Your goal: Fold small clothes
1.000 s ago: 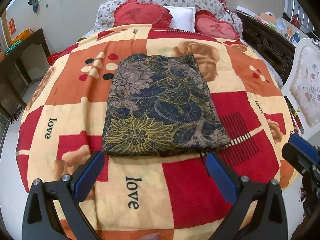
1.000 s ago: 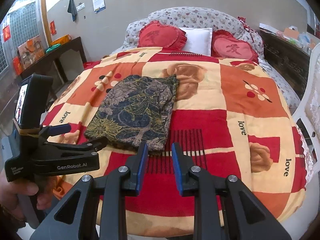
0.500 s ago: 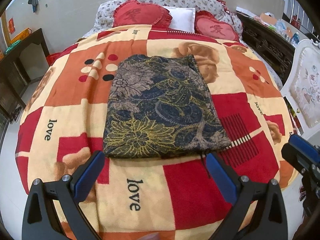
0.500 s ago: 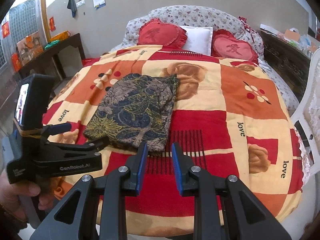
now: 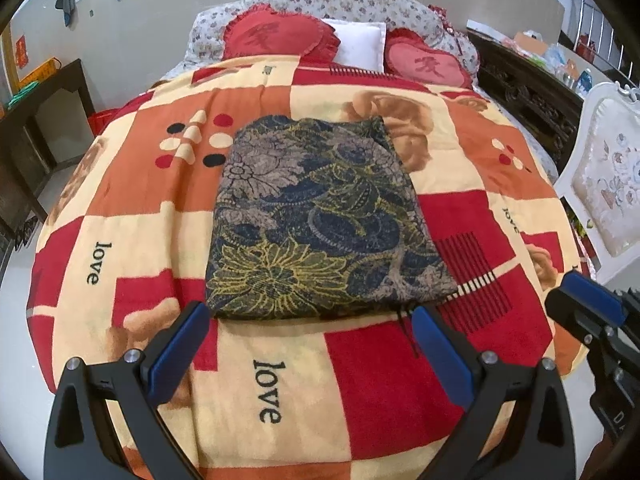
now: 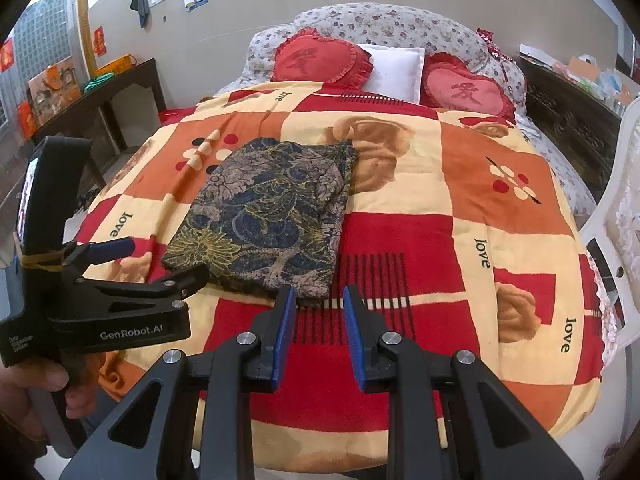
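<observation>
A dark floral-patterned garment (image 5: 320, 224) lies folded flat in a rectangle on the red, orange and cream blanket (image 5: 360, 380). It also shows in the right wrist view (image 6: 268, 220). My left gripper (image 5: 310, 320) is wide open and empty, held just short of the garment's near edge. My right gripper (image 6: 319, 312) is open with a narrow gap and empty, near the garment's near right corner. The left gripper body (image 6: 100, 312) shows in the right wrist view, held by a hand.
Two red heart cushions (image 5: 276, 36) and a white pillow (image 5: 360, 44) lie at the head of the bed. A dark side table (image 6: 100, 108) stands left. A white chair (image 5: 604, 188) and a dark carved cabinet (image 5: 528, 92) stand right.
Both grippers have drifted very slightly; the garment lies as before. Jaw openings are unchanged.
</observation>
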Demonstrator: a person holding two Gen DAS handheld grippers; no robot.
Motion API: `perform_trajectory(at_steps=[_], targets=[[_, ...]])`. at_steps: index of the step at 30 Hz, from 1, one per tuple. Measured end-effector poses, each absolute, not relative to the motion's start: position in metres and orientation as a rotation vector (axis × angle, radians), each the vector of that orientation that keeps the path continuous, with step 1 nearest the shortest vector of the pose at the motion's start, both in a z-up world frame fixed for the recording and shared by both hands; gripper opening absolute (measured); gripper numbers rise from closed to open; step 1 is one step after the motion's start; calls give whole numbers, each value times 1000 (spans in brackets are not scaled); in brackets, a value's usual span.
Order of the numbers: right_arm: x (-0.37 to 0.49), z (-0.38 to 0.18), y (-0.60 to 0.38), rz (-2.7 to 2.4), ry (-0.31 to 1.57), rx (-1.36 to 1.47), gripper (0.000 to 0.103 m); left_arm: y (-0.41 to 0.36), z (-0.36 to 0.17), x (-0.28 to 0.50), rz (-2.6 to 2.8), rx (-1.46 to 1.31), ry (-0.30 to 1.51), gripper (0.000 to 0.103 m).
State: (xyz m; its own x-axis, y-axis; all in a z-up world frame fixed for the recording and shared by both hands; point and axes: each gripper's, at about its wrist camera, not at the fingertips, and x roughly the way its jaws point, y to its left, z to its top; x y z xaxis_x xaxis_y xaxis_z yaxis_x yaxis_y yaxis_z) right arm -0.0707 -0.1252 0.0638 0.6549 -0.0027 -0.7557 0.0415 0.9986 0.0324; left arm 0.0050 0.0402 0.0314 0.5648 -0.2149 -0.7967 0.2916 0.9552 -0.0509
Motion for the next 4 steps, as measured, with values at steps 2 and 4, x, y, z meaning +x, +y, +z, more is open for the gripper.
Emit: perform_trajectory(at_steps=[2, 4], targets=[[-71, 64, -125, -24, 856, 47, 26, 41, 31, 4, -294, 93, 919, 103], [-70, 64, -125, -24, 857, 46, 26, 42, 31, 5, -294, 97, 921, 103]])
